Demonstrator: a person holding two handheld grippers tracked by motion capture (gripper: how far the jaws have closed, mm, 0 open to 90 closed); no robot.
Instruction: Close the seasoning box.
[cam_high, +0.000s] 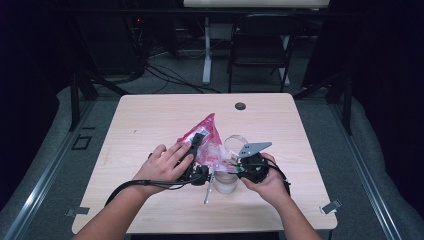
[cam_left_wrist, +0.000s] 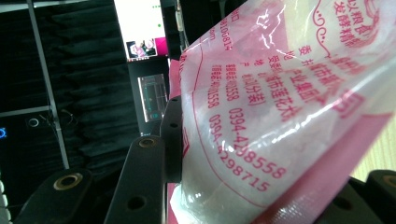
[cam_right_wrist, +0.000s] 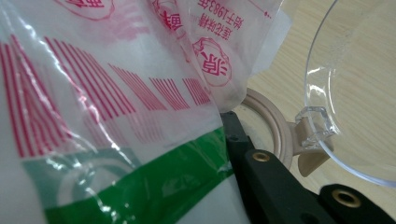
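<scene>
- Left tool (cam_high: 199, 141) clamps a pink-and-clear plastic bag (cam_high: 206, 135) mid-worktop (cam_high: 150, 115).
- Right tool (cam_high: 239, 164) meets the bag above a clear plastic jar (cam_high: 226, 183).

Black hand-held gripper (cam_high: 200, 145), brass-ringed screws, seemingly bare forearms.

- The high view looks forward and down from above the person's side, taking in the whole tabletop (cam_high: 150, 115) and the floor beyond it.
- The left gripper view sits very close behind the pink printed bag (cam_left_wrist: 280, 107), facing upward past it into the dark room.
- The right gripper view looks closely along the bag (cam_right_wrist: 107, 116) toward the clear lid (cam_right_wrist: 355, 93).
- All three views share the bag (cam_high: 205, 135).
</scene>
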